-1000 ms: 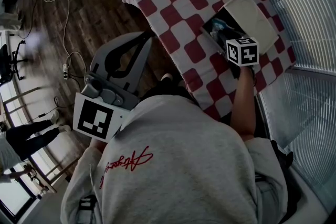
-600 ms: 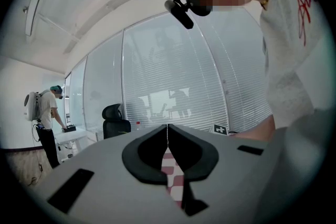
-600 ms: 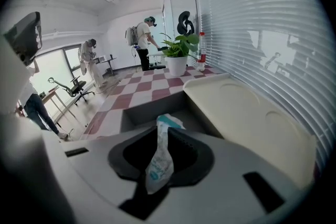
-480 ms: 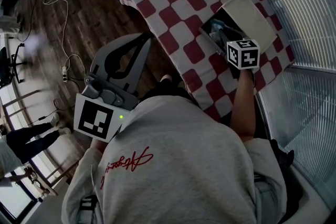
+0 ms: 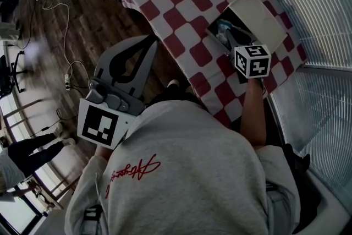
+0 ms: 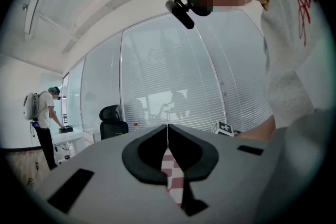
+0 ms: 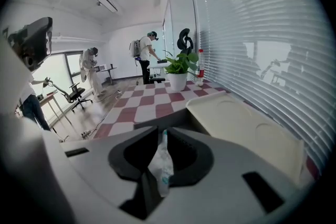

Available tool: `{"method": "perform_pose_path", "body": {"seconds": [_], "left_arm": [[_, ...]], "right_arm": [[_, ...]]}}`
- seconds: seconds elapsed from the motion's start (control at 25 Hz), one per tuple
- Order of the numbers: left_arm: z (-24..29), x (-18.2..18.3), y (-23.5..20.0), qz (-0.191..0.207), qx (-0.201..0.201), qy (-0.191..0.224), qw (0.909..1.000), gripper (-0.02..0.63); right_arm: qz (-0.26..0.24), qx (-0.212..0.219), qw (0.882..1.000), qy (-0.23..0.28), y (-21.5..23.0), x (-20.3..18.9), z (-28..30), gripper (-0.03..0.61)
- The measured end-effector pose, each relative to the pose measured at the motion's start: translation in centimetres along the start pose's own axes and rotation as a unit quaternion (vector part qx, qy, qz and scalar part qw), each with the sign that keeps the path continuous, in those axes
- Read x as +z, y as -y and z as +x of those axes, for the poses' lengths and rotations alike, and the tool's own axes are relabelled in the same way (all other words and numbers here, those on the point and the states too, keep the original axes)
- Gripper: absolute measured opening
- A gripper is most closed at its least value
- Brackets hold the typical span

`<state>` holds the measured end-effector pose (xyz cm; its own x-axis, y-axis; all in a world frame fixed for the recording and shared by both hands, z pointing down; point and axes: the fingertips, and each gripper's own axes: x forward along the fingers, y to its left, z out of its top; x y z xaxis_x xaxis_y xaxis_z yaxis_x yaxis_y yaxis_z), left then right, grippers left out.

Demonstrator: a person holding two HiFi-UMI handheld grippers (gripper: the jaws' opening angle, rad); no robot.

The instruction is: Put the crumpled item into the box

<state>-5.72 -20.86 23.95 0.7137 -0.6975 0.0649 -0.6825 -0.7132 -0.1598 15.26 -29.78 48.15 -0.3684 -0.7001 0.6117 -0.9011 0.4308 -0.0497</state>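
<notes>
The red-and-white checked worktop [image 5: 181, 3] carries an open cardboard box with a cream lid [image 5: 257, 15]. The right tool [image 7: 159, 132] is clamped on the crumpled clear plastic wrapper [image 7: 160, 164] at the box's opening. The left tool [image 6: 167, 131], jaws together and empty, is held off the worktop's edge.

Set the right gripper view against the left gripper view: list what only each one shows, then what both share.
Only the right gripper view: the right gripper shut on the crumpled item, the box's cream lid beside it, and a potted plant. Only the left gripper view: the left gripper shut with nothing between its jaws, a black office chair, and the person's grey sweatshirt. Both: the red-and-white checked tablecloth and window blinds.
</notes>
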Motion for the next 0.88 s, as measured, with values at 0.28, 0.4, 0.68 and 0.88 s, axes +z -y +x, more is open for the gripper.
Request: {"method": "perform_pose_path", "body": {"seconds": [0.28, 0.4, 0.68, 0.88], "left_arm": [[0.1, 0.1, 0.3, 0.000, -0.007, 0.004, 1.0000, 0.018], [0.3, 0.2, 0.5, 0.001, -0.011, 0.005, 0.9999, 0.018], [0.9, 0.5, 0.8, 0.002, -0.019, 0.009, 0.9998, 0.018], [1.2, 0.6, 1.1, 0.002, -0.025, 0.011, 0.9996, 0.018]], "right_arm": [[0.005, -0.006, 0.999, 0.040, -0.5, 1.6, -1.8, 0.058], [0.007, -0.006, 0.999, 0.053, -0.8, 2.1, -2.5, 0.058], [0.016, -0.010, 0.996, 0.085, -0.8, 3.4, -4.1, 0.054], [0.021, -0.014, 0.994, 0.107, -0.9, 4.3, -5.3, 0.052]]}}
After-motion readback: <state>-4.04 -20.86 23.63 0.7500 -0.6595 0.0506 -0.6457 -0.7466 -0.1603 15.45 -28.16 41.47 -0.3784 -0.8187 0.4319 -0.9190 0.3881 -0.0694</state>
